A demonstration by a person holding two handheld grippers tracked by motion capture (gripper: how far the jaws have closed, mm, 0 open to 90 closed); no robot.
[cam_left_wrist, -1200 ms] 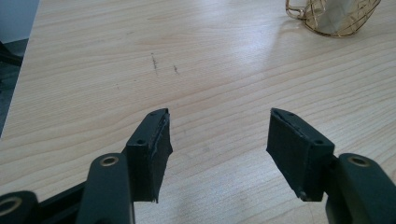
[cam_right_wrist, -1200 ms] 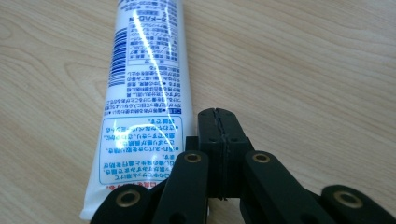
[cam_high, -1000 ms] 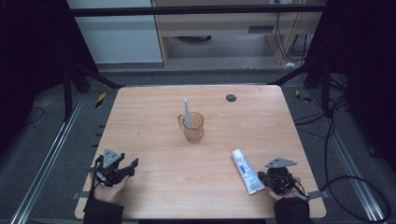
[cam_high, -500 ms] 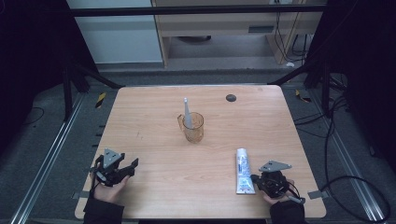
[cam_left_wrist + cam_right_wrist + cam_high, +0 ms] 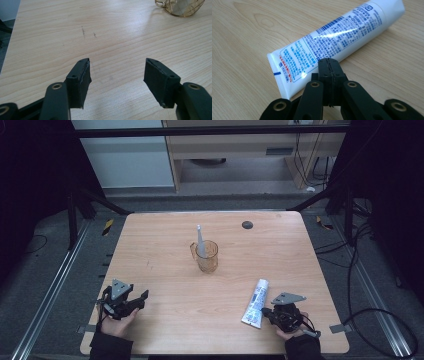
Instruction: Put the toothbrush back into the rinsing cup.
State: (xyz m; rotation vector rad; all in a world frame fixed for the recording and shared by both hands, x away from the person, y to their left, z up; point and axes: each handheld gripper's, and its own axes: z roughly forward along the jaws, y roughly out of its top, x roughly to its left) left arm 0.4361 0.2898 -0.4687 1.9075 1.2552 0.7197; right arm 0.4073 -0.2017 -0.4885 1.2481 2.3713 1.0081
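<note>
The toothpaste tube (image 5: 332, 47) lies flat on the counter (image 5: 170, 250), just beyond the right tool (image 5: 328, 62). That tool's jaws are pressed together, holding nothing. The left tool (image 5: 117, 72) is spread wide over bare wood.

wide bare wood between the left gripper (image 5: 131, 301) and the toothpaste tube (image 5: 255, 303), free to cross. in the table middle a glass mug (image 5: 207, 256) with a tall white thing inside, blocking the straight way to the far edge. tube lying just in front of the right gripper (image 5: 328, 65), jaws pressed together. small dark disc (image 5: 247, 224) near the far edge.
</note>
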